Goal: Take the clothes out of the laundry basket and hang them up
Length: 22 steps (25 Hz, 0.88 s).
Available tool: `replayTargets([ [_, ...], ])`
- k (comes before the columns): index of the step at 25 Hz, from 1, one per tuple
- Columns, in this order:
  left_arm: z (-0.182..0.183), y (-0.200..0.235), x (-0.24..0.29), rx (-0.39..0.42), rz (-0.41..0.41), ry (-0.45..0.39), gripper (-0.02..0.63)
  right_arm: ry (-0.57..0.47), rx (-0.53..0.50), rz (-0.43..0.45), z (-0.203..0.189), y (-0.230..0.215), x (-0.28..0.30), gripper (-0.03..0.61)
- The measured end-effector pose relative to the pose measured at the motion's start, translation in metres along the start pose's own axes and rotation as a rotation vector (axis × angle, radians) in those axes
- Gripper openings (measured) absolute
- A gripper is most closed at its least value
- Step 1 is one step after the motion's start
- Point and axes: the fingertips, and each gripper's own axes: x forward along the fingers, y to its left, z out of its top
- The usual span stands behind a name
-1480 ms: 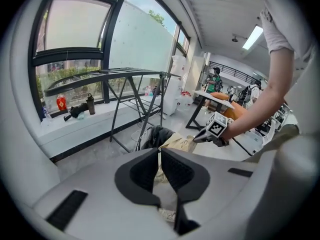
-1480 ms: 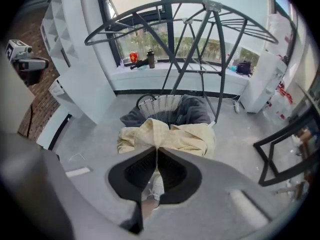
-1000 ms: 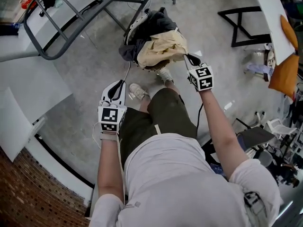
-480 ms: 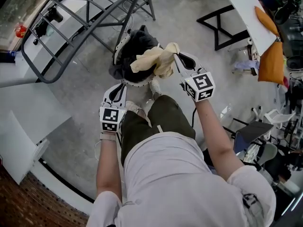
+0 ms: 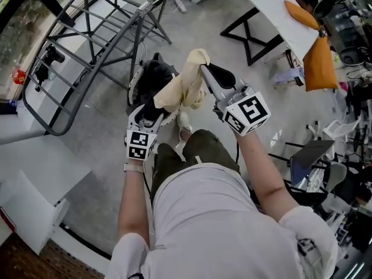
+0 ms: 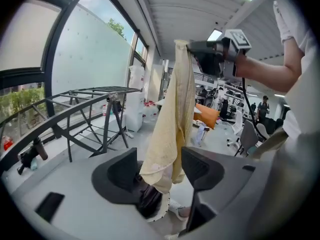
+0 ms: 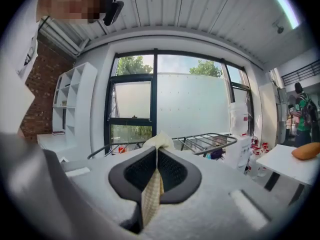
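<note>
A cream cloth [image 5: 185, 86] hangs from my right gripper [image 5: 203, 70], which is shut on its top corner and held high over the laundry basket [image 5: 135, 81]. Dark clothes [image 5: 154, 74] fill that basket. In the right gripper view the cloth [image 7: 151, 191] is pinched between the jaws of the right gripper [image 7: 156, 170]. My left gripper [image 5: 152, 110] sits lower, at the cloth's bottom end. Its jaws have just been opening. In the left gripper view the cloth [image 6: 170, 129] dangles between the jaws of the left gripper [image 6: 160, 171], and the pads stand apart from it.
A grey drying rack [image 5: 87, 28] stands beyond the basket, to the left. A white table [image 5: 273, 10] with an orange cushion [image 5: 317, 63] is at the upper right. Chairs and clutter [image 5: 314, 161] crowd the right side. White boards [image 5: 23, 214] lie at the lower left.
My right gripper has risen and drawn the cream cloth up out of the basket. My left gripper moved up to the cloth's lower end and its jaws opened.
</note>
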Motion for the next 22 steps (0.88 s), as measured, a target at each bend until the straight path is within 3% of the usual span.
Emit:
replayTargets([
  [4, 0.011, -0.012, 0.038, 0.036, -0.038, 0.030, 0.284, -0.061, -0.018, 0.010, 0.038, -0.005, -0.004, 0.015],
  [9, 0.030, -0.012, 0.071, 0.063, -0.020, 0.057, 0.264, -0.126, -0.010, 0.012, 0.070, -0.019, -0.013, 0.015],
  [11, 0.037, 0.000, 0.069, 0.059, 0.032, 0.060, 0.101, -0.144, -0.014, 0.007, 0.080, -0.027, -0.014, 0.015],
  [13, 0.044, 0.017, 0.061, 0.033, 0.096, 0.042, 0.026, -0.151, -0.021, 0.002, 0.085, -0.035, -0.013, 0.015],
  [19, 0.069, 0.089, 0.002, -0.060, 0.358, -0.057, 0.008, -0.138, -0.053, -0.012, 0.083, -0.055, -0.001, 0.015],
  [22, 0.074, 0.118, -0.036, -0.064, 0.465, -0.097, 0.008, -0.124, -0.080, -0.008, 0.077, -0.053, 0.009, 0.015],
])
